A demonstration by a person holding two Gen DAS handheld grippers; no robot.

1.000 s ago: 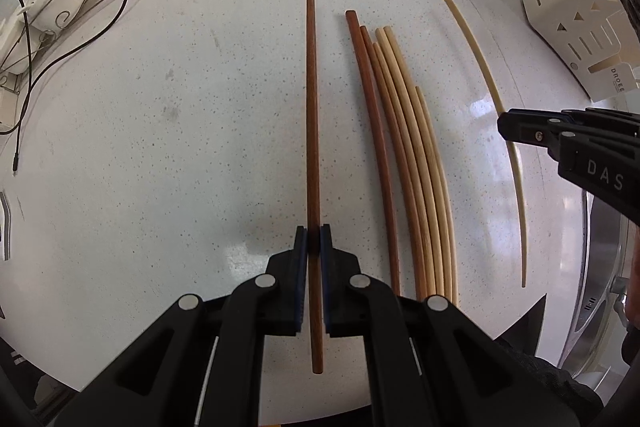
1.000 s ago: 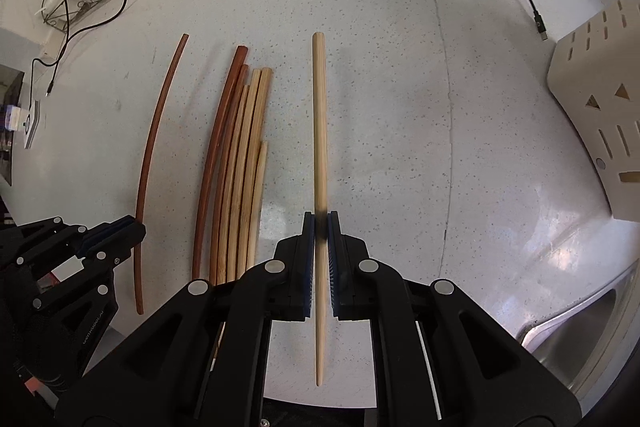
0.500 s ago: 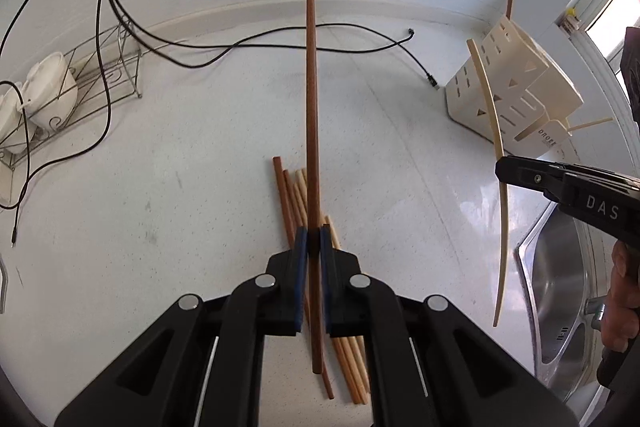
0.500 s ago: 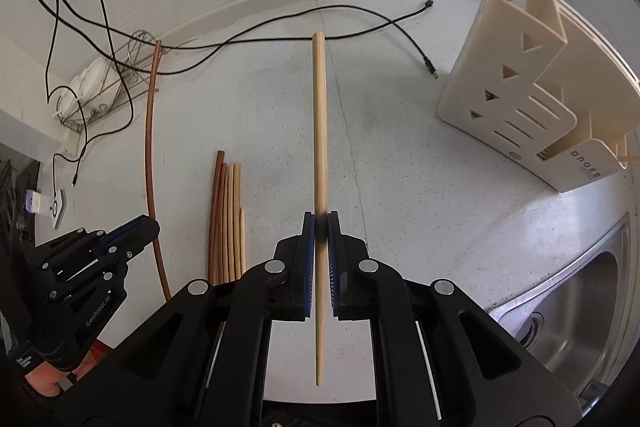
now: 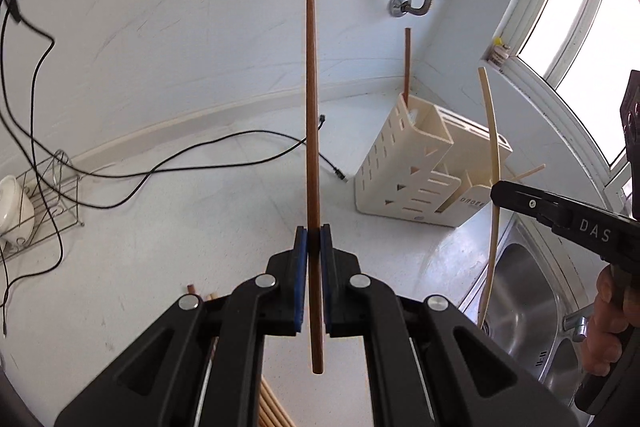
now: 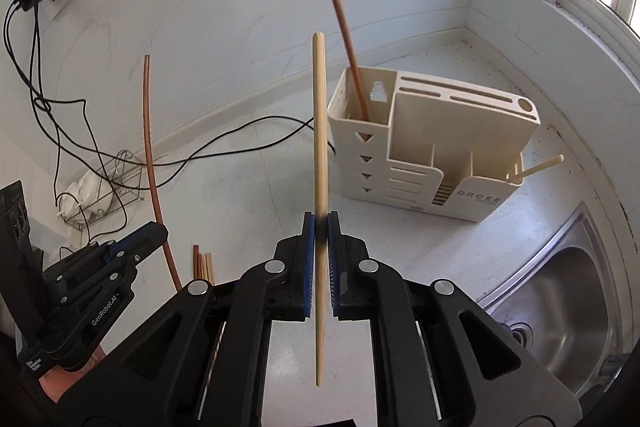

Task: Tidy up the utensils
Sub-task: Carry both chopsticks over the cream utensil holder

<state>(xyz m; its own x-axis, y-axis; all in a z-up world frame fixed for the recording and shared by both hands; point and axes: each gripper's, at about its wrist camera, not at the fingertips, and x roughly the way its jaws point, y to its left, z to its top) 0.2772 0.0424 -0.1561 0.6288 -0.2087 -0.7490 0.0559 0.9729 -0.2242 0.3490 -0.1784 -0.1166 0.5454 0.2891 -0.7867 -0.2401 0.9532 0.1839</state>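
Both chopsticks, flat on the counter (image 6: 460,239) a second earlier, are now raised: the dark chopstick (image 5: 312,147) is clamped in the left gripper (image 5: 313,245), the pale chopstick (image 6: 320,163) in the right gripper (image 6: 320,227). Two chopsticks are already seen in the holder (image 6: 432,155).

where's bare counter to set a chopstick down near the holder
Bare counter lies between the holder and the loose chopsticks, with only a cable behind it. A narrow strip runs between holder and sink. The wire rack corner is crowded with cables.
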